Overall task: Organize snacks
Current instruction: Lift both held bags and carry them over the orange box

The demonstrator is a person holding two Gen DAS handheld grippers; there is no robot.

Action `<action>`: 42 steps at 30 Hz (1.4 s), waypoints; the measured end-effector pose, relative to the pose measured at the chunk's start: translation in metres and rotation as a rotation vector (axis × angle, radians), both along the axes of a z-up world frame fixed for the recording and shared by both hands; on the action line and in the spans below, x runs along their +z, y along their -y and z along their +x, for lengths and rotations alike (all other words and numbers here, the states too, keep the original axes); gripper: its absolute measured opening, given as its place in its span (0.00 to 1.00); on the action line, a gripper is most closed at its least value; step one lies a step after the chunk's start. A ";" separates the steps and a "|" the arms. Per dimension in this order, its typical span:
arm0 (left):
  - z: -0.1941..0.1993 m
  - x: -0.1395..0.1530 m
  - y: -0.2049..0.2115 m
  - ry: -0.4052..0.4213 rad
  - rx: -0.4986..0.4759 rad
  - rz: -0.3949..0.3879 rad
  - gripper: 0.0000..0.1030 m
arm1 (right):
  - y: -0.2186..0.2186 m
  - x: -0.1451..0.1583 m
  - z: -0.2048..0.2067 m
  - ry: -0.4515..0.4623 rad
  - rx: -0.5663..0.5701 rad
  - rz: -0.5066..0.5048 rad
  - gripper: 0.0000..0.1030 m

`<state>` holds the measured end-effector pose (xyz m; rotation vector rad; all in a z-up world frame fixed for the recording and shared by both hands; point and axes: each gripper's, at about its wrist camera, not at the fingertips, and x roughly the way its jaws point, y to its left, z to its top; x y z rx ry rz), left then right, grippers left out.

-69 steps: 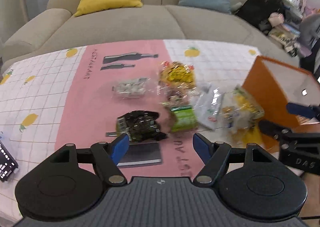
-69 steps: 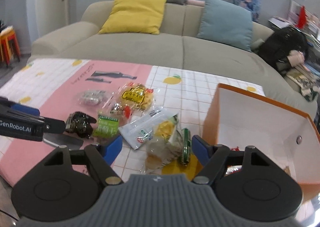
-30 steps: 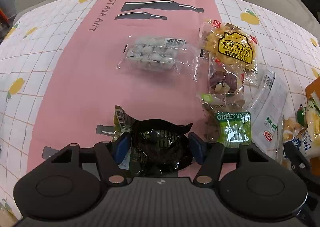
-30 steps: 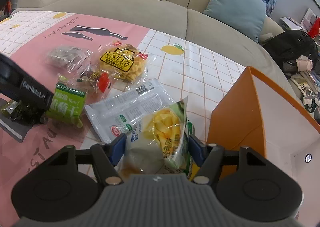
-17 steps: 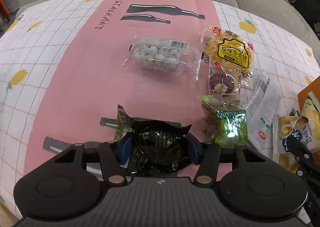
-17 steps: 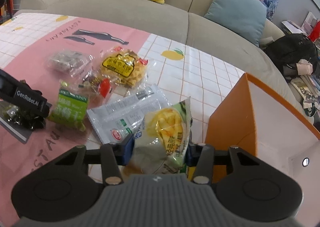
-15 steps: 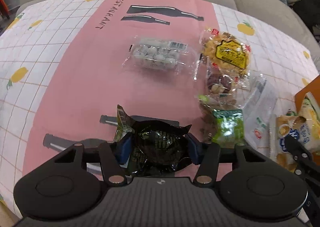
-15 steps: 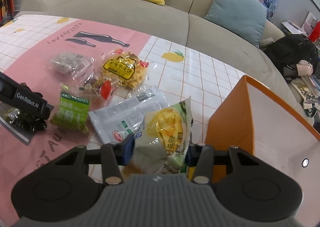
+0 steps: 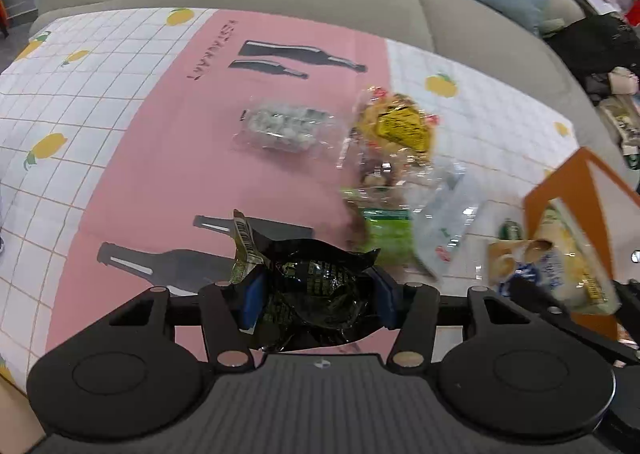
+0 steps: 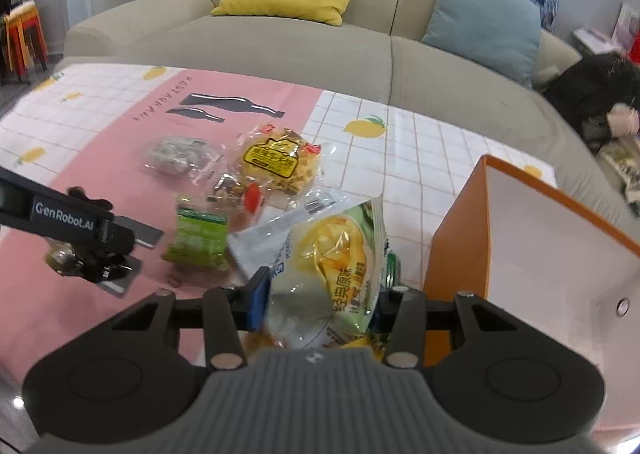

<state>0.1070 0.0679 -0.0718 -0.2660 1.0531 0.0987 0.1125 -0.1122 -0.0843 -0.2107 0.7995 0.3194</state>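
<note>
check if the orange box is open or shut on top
Open: the orange cardboard box has no lid across its top, and its white inner walls show in the right wrist view. Whether anything lies inside is hidden.

Between my left jaws crinkles a glossy black foil packet (image 9: 320, 290); my right jaws pinch shiny plastic wrapping (image 10: 328, 274); beyond lies a smooth printed tablecloth (image 9: 160, 157).

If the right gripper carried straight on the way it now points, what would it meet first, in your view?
The right gripper, shut on the yellow-green snack bag, points across the table toward the sofa. Likely first comes the clear white-labelled packet just ahead, then the yellow pastry pack; depth is uncertain, since the bag seems lifted.
</note>
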 end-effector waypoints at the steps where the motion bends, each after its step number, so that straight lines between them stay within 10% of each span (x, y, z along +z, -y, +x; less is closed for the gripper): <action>1: -0.003 0.004 0.003 0.007 -0.008 -0.003 0.60 | 0.001 0.003 -0.001 -0.005 -0.001 0.009 0.44; 26: -0.006 0.106 0.127 0.227 -0.345 -0.125 0.59 | 0.106 0.101 -0.027 0.109 -0.033 0.075 0.43; 42: 0.048 0.086 0.239 0.192 -0.685 -0.110 0.58 | 0.202 0.088 0.015 0.015 -0.170 -0.006 0.43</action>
